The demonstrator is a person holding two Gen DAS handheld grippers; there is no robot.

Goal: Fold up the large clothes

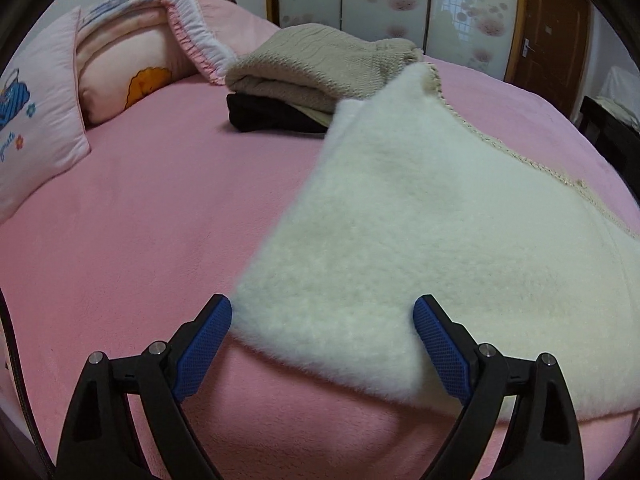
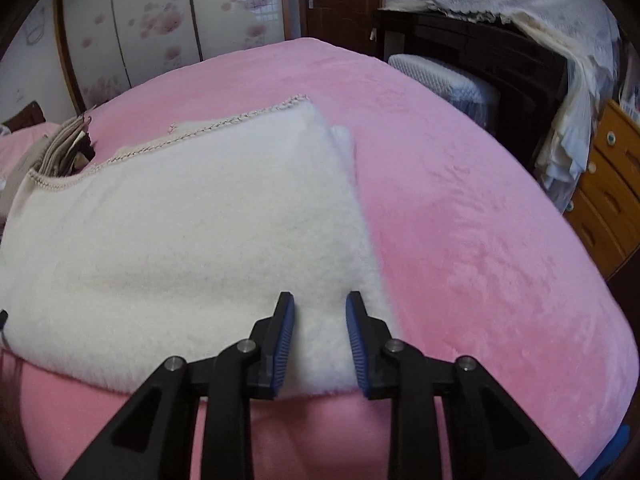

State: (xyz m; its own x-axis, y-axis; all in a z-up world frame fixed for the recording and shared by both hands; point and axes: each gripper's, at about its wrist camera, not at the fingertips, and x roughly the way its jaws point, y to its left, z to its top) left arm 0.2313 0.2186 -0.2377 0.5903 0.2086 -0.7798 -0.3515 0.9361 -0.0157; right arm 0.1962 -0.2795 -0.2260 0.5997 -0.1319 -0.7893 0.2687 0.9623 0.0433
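The fleecy white garment lies spread, lining side up, on the pink bedcover, with its knitted beige edge showing along the far side and a stack of folded clothes just beyond it near the pillows. The left gripper stands wide open over the garment's near left corner, its blue pads straddling the edge without pinching it. The right gripper is open more narrowly, set over the near right part of the hem, and it holds nothing either. The main risk from here is a shallow or uneven bite: the pile is thick and soft, so jaws that close on fluff alone would likely slip as the cloth lifts. If either claw dips too low, it could also catch the plush bedcover beneath and drag it up with the fold. Because the two claws are opened to different widths, one side may grip sooner than the other and skew the fold. A far swing of the cloth could also knock the stack.
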